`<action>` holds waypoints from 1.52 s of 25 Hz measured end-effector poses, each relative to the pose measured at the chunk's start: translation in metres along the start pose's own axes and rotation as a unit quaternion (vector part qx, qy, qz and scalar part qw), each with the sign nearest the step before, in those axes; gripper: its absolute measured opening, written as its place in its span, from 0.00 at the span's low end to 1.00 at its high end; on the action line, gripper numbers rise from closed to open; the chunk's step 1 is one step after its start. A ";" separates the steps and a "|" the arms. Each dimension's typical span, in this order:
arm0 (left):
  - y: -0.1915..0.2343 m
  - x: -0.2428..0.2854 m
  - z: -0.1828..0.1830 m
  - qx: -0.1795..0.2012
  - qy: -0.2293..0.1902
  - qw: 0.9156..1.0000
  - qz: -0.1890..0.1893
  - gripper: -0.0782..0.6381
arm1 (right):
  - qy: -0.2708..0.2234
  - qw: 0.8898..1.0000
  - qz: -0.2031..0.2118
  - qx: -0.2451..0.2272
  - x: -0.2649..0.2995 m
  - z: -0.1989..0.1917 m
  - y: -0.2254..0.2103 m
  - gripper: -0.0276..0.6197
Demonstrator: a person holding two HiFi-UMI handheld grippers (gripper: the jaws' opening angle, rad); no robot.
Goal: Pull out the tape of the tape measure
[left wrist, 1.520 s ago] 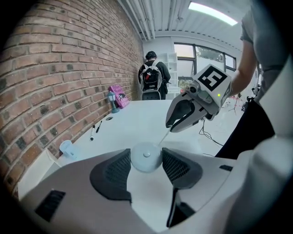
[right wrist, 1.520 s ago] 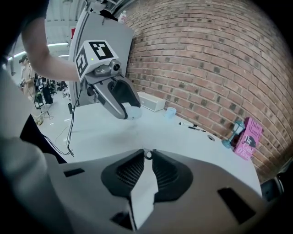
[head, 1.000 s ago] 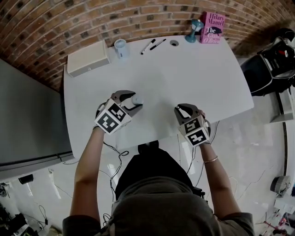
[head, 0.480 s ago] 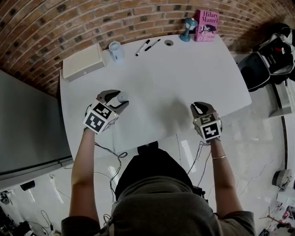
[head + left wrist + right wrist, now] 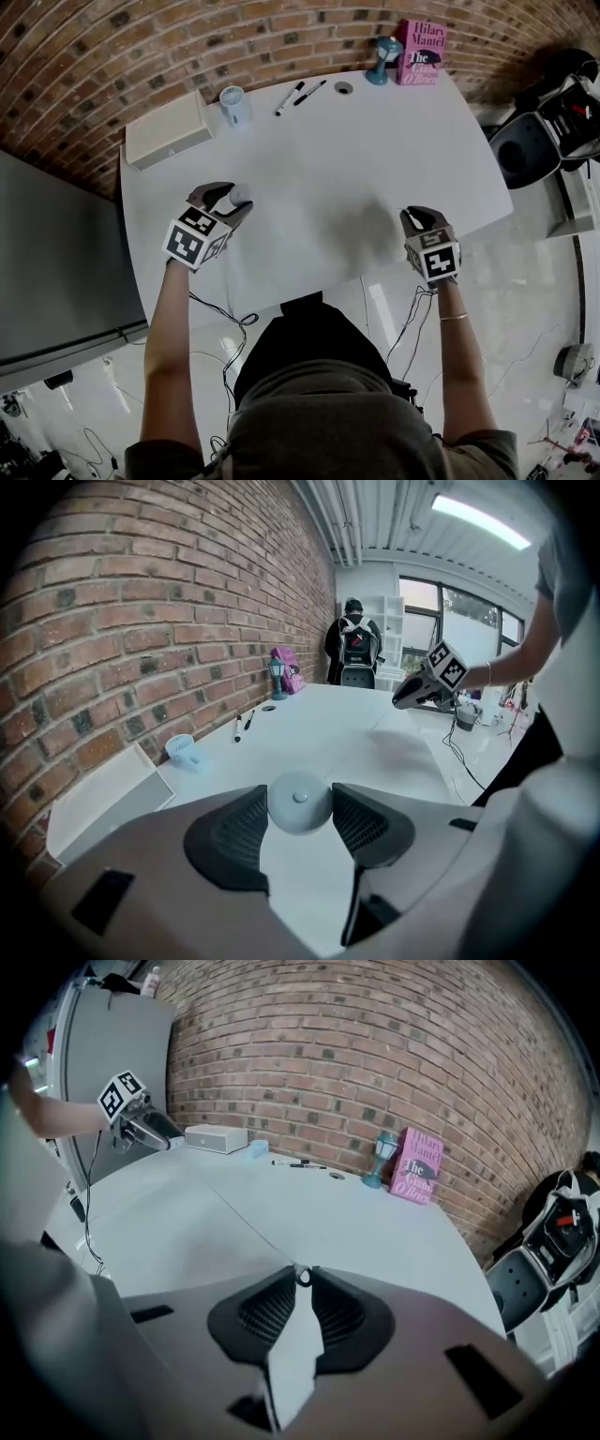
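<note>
A small round white tape measure (image 5: 299, 802) sits between the fingers of my left gripper (image 5: 299, 810), which is shut on its case. From above, the case (image 5: 240, 195) shows at the tip of that gripper (image 5: 234, 199), over the table's left half. My right gripper (image 5: 302, 1279) is shut on the little metal ring (image 5: 303, 1277) at the tape's end. It hangs over the table's front right edge (image 5: 411, 218). A thin white tape (image 5: 239, 1213) runs taut above the table from the ring towards the left gripper (image 5: 155, 1133).
On the white table (image 5: 356, 159), along the far edge, lie a white box (image 5: 169, 131), a small pale cup (image 5: 234, 101), two markers (image 5: 289, 97), a teal lamp (image 5: 382, 58) and a pink book (image 5: 422, 53). A chair with a backpack (image 5: 553, 122) stands at the right.
Both grippers have moved apart, the left one to the left with the case and the right one to the right with the ring. The gap between them has grown.
</note>
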State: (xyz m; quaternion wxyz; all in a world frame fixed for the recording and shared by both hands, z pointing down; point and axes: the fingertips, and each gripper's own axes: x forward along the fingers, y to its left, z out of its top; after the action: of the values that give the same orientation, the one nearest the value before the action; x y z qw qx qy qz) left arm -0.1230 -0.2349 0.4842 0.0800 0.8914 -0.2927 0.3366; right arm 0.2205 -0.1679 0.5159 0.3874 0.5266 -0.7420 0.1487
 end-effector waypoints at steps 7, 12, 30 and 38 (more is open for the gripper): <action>-0.002 0.016 0.003 -0.006 0.003 1.000 0.006 0.43 | -0.008 1.000 0.009 -0.021 0.016 0.019 0.014 0.14; 0.008 0.019 -0.005 -0.021 0.008 1.000 0.013 0.43 | 0.000 1.000 0.006 0.002 0.021 0.014 0.006 0.14; 0.032 0.060 -0.022 -0.092 0.028 0.994 0.058 0.43 | 0.001 0.993 0.013 0.114 0.067 0.028 0.007 0.14; 0.028 0.078 -0.031 -0.113 0.043 0.991 0.049 0.43 | 0.013 0.992 -0.017 0.121 0.080 0.029 -0.009 0.14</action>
State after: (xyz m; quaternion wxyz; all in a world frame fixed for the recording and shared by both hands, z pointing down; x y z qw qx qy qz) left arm -0.1093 -0.2838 0.5572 0.1762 0.8456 -0.3688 0.3433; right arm 0.2052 -0.2431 0.5541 0.3332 0.5800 -0.7042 0.2379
